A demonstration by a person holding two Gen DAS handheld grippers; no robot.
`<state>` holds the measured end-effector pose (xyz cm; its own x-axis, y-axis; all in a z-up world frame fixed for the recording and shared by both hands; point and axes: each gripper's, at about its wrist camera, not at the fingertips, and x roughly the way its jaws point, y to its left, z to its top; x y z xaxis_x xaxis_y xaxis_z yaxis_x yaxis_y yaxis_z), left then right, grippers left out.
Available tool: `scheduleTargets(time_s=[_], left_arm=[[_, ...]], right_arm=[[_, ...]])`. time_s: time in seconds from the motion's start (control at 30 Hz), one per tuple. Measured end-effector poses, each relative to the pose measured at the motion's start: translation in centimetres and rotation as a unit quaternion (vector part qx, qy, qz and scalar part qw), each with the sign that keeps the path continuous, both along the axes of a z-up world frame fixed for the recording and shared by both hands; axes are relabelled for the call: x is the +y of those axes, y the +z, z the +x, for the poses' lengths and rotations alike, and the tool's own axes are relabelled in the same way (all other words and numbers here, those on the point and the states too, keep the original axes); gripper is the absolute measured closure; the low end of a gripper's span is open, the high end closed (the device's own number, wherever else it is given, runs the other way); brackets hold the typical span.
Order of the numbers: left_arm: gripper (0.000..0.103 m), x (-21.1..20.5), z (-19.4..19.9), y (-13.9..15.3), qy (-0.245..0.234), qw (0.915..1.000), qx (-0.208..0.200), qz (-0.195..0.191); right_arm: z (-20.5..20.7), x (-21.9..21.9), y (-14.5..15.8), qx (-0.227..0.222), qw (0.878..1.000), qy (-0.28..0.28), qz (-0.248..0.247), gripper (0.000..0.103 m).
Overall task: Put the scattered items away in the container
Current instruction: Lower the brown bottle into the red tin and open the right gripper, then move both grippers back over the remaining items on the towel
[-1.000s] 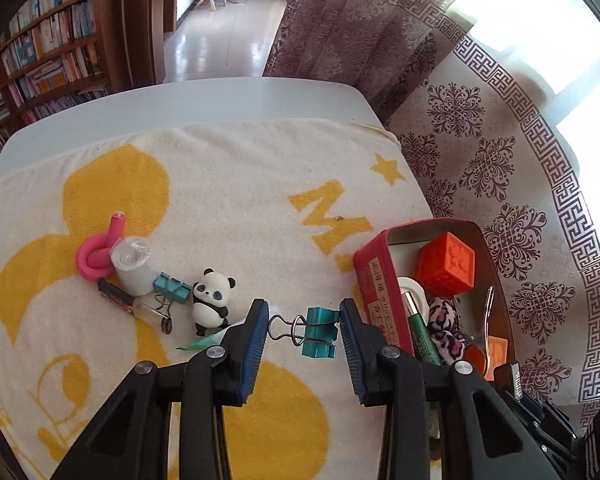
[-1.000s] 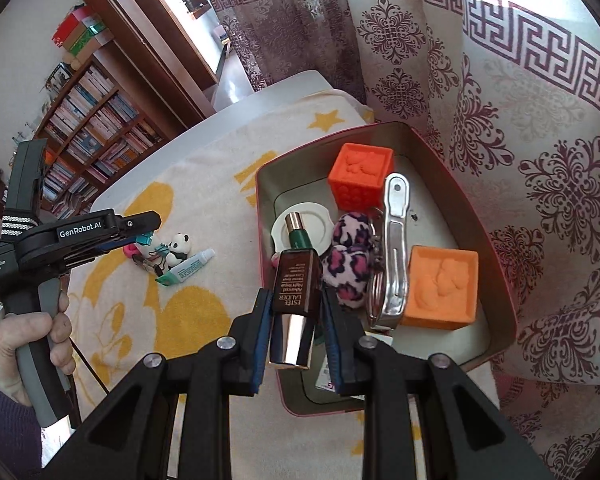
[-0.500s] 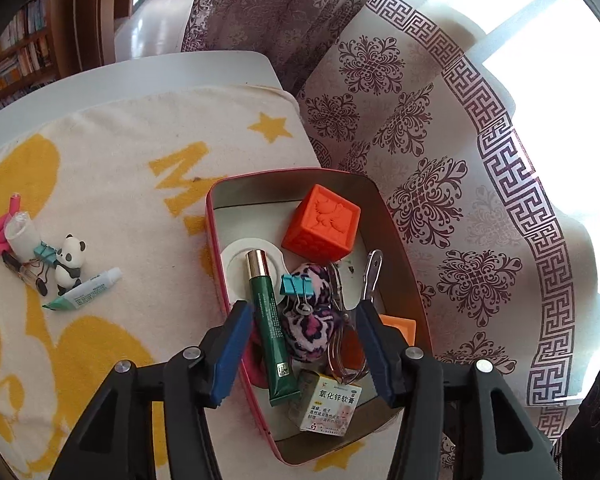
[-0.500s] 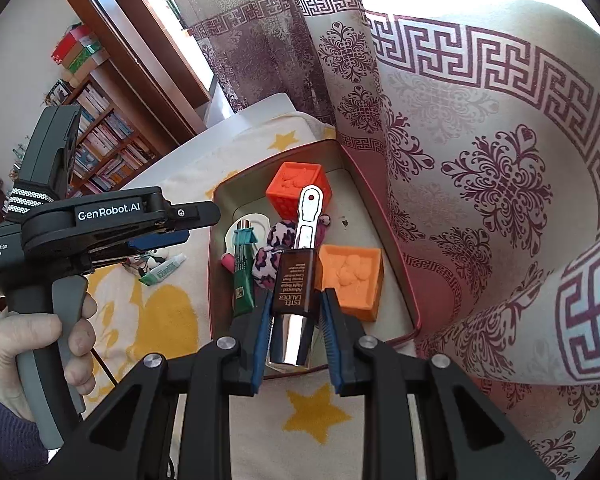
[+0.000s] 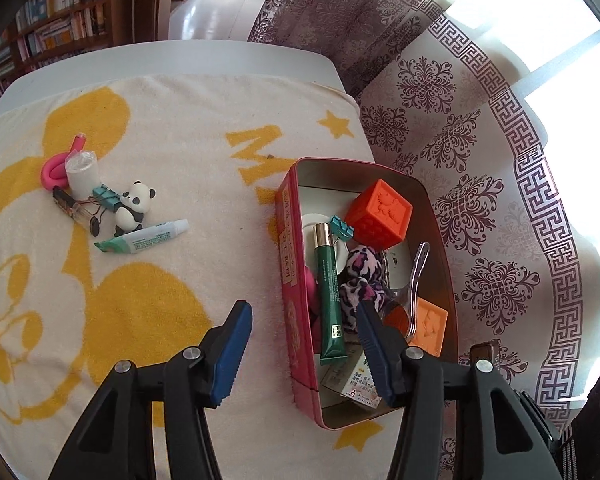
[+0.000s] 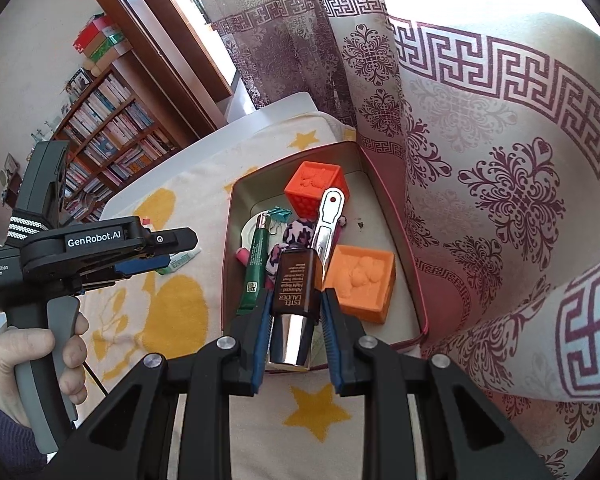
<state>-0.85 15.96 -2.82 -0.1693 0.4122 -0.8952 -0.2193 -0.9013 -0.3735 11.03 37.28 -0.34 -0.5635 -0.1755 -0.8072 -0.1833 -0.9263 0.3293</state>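
The red tin (image 6: pixel 414 280) sits on the right side of the yellow-and-cream towel (image 5: pixel 172 168), hard against the patterned curtain (image 6: pixel 500 184), and already holds two orange cubes, a green tube, a furry scrunchie, a clear scoop and a teal binder clip. The right gripper (image 6: pixel 296 328) hangs over the tin's near edge, its blue pads pinching a brown serum bottle (image 6: pixel 298 284) around the shoulder; the bottle's long axis runs along the fingers, silver cap towards the camera and base pointing far, over the tin's middle. Judged from this, the coming move is a short lowering and release, with free floor showing only on the far right, beyond the scoop. The left gripper (image 5: pixel 304 344) is spread and empty, straddling the tin's left wall. Its view alone shows the leftovers: a small tube (image 5: pixel 144 238), a panda figure (image 5: pixel 134 208), a second teal clip (image 5: pixel 106 198), a white roll (image 5: pixel 82 170) and a pink foam curler (image 5: pixel 58 166), clustered on the far left, nearer the left hand. The right view alone shows the bottle fully.
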Motion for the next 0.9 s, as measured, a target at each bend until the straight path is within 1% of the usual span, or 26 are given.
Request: scheduleTargets(time_s=[0.13,0.23,0.3,0.37,0.47,0.67,0.9], left_arm=[[0.047,-1.9,0.9,-0.1,0.017,0.9998,-0.006,-0.002],[0.047,-3.3,1.6,-0.1,0.027,0.9996,-0.008,-0.004],[0.047,-4.1,2.0,-0.1,0.032,0.9994,-0.007,-0.006],[0.047,-5.0,2.3,-0.1,0.039,0.9992,-0.007,-0.006],[0.047,-6.1,2.7,-0.3,0.049,0.9987,-0.013,-0.005],[0.047,-6.6,3.5,-1.4,0.050,0.9984,-0.027,-0.010],[0.047,-6.2,4.3,-1.7,0.037,0.9987,-0.032,-0.015]], right_arm=[[-1.6,-1.0,0.4,0.011,1.000,0.017,0.005,0.076],[-3.0,-1.4,0.1,0.015,1.000,0.022,0.000,0.075],[-3.5,-1.5,-0.3,0.009,1.000,0.023,-0.003,0.071],[-3.3,-1.6,-0.7,0.005,1.000,0.020,-0.004,0.060],[-2.3,-1.7,-1.4,-0.005,1.000,0.022,-0.003,0.053],[0.1,-1.8,-3.1,-0.036,0.999,0.020,-0.016,0.052],[1.3,-2.2,-2.9,-0.036,0.999,0.017,-0.017,0.052]])
